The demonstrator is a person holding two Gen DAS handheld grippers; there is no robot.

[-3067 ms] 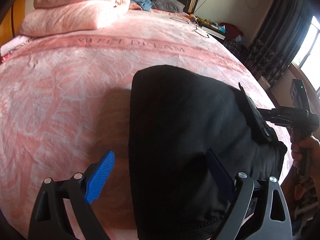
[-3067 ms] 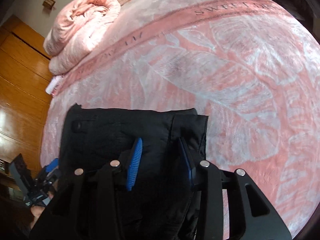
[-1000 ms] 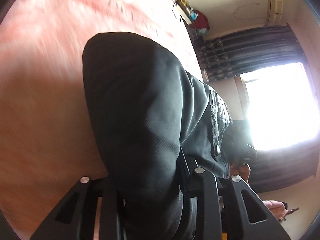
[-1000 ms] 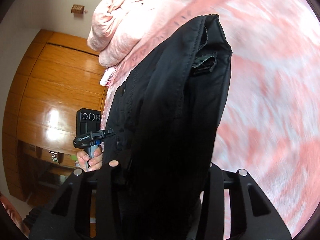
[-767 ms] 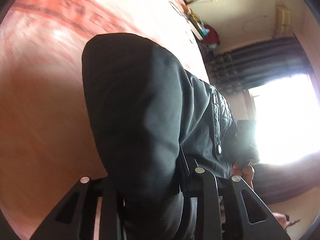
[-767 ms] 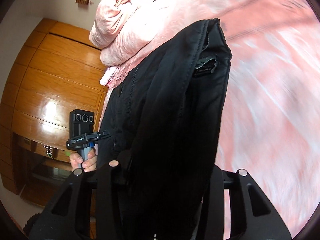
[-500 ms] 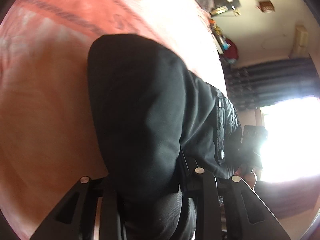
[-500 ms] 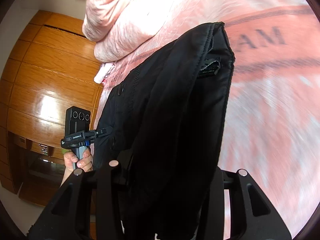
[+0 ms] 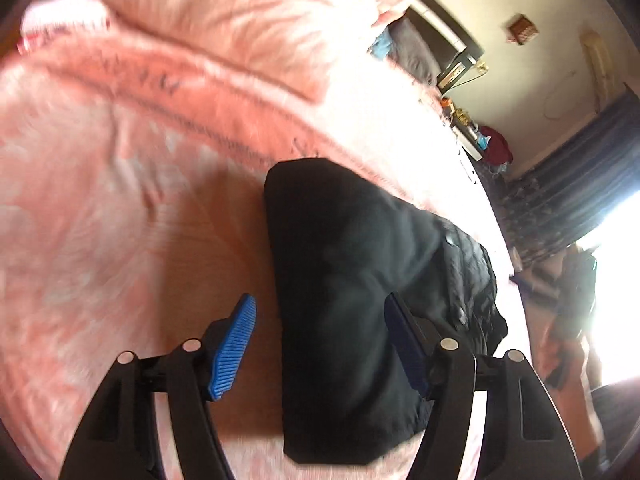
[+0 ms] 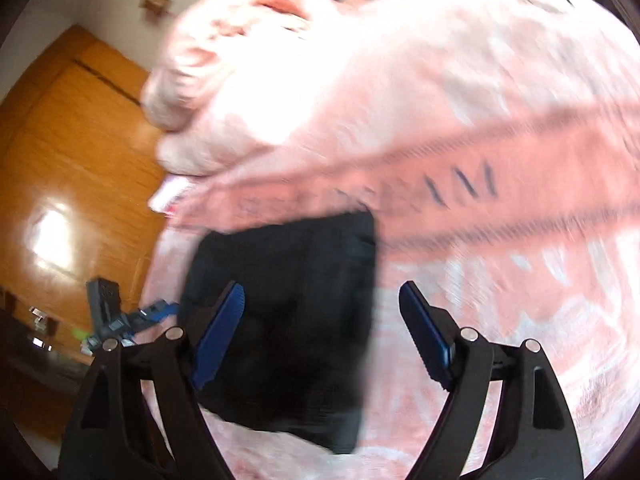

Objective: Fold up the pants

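The black pants [image 9: 352,280] lie folded in a compact bundle on the pink bedspread [image 9: 100,208]. My left gripper [image 9: 324,350] is open above the bundle's near left edge, blue pads apart, holding nothing. In the right wrist view the folded pants [image 10: 288,320] lie flat below my right gripper [image 10: 324,334], which is open wide and empty. The left gripper also shows in the right wrist view [image 10: 132,320], beside the bundle's far edge. Both views are blurred by motion.
A rolled pink duvet [image 10: 248,80] lies at the head of the bed. A wooden wardrobe [image 10: 60,184] stands beside the bed. A dark headboard [image 9: 444,36], a cluttered nightstand [image 9: 472,136] and dark curtains [image 9: 572,192] by a bright window lie beyond.
Both grippers were shut on the pants and held them up off the bed. Now both have opened and the folded pants lie flat on the bedspread, closer to the duvet.
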